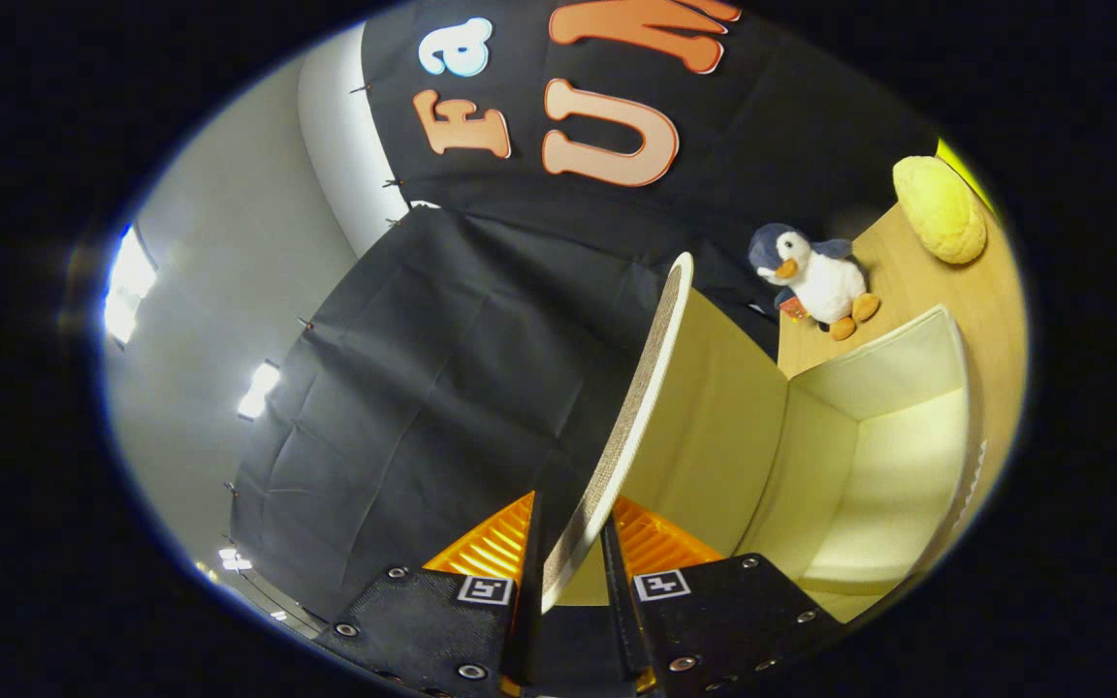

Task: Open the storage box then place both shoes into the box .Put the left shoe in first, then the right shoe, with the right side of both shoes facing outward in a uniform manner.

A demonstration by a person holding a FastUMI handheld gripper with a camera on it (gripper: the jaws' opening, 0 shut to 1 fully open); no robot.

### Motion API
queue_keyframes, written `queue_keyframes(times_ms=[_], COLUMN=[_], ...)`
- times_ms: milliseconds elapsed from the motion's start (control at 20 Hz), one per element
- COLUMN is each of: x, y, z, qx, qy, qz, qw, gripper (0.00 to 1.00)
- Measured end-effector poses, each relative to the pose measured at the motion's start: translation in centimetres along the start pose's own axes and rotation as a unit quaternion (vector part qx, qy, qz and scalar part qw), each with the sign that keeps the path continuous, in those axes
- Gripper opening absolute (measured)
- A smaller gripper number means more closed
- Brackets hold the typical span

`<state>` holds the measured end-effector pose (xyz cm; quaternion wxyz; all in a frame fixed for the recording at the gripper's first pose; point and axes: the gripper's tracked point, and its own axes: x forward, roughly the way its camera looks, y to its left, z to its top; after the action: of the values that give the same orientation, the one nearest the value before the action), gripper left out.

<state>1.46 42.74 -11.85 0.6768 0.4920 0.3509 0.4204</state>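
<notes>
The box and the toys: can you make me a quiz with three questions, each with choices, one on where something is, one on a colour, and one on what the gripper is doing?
1. Where is the penguin?
A. Inside the box
B. On the table beyond the box
C. Between the fingers

2. What colour is the round cushion past the penguin?
A. Yellow
B. Blue
C. Red

3. What is the gripper doing?
A. Open, holding nothing
B. Holding a shoe
C. Shut on the lid

Answers:
1. B: the penguin sits on the table behind the open box.
2. A: the cushion is plainly yellow.
3. C: the lid stands raised on edge and both fingers press on its rim, one on each side.
</notes>
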Motion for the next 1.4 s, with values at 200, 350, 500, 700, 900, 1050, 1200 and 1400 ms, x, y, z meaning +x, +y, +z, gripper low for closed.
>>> queue_keyframes(times_ms=[200,350,500,700,900,1050,1200,1400], x=[4.0,7.2,8.6,6.7,1.8,-3.2,-9.3,-17.1], y=[0.2,-0.2,-1.3,-2.2,-4.6,-6.1,-9.1,-13.1], z=[-1.3,-2.4,-4.4,-5.3,-3.3,-0.8,1.8,5.2], qx=[-0.03,-0.047,-0.075,-0.124,-0.18,-0.215,-0.259,-0.282], qy=[-0.003,0.003,0.022,0.04,0.036,0.018,0.004,-0.007], qz=[-0.033,-0.07,-0.1,-0.133,-0.189,-0.226,-0.298,-0.381], qw=[0.999,0.996,0.992,0.982,0.965,0.95,0.919,0.881], gripper=[0.31,0.36,0.52,0.66,0.85,0.94,0.97,0.97])
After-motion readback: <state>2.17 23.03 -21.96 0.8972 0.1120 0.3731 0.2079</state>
